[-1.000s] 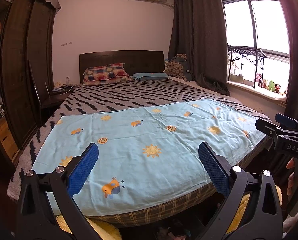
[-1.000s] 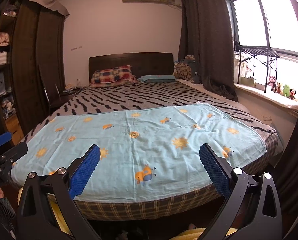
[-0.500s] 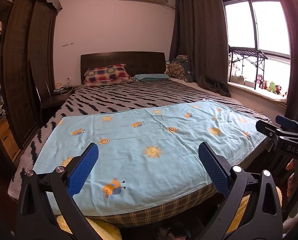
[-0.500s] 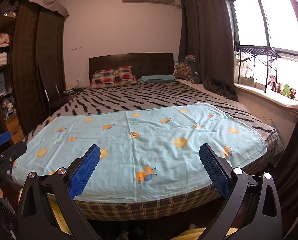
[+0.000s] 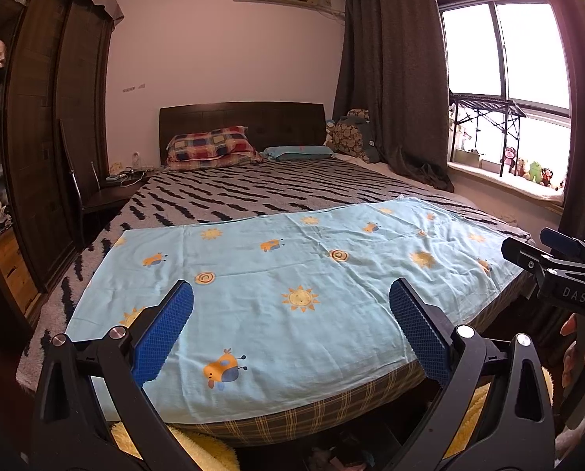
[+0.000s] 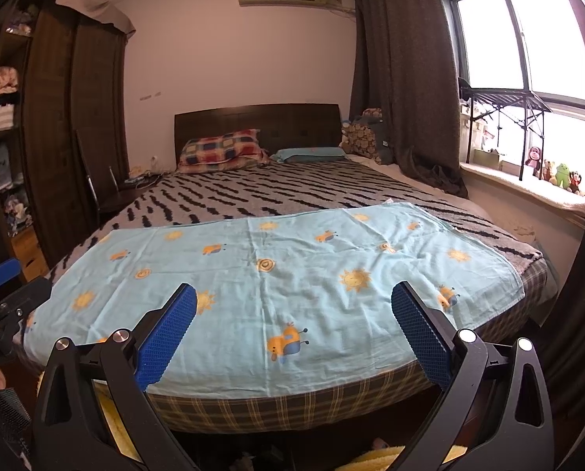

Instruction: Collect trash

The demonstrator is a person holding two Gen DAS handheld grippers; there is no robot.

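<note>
Both views look over the foot of a bed [image 5: 253,192] [image 6: 276,188] with a black-striped grey blanket. A light blue sheet [image 5: 292,274] [image 6: 276,286] printed with suns and snails lies flat across its near end. My left gripper [image 5: 290,314] hangs open above the sheet's front edge, blue pads wide apart, nothing between them. My right gripper [image 6: 292,314] is open too, also empty. Each gripper shows at the edge of the other's view: the right one [image 5: 555,271] and the left one [image 6: 6,306]. I see no trash on the bed.
A dark wardrobe [image 5: 45,137] and a chair [image 5: 96,192] stand on the left. Curtains [image 5: 390,78], a window sill with small toys [image 5: 528,168] and a metal rack [image 5: 485,117] are on the right. Pillows [image 5: 210,149] lie by the headboard. Yellow fluffy slippers [image 5: 210,451] lie below the bed's foot.
Nearly nothing has changed; the left wrist view has drifted very slightly. Both grippers stay open and empty.
</note>
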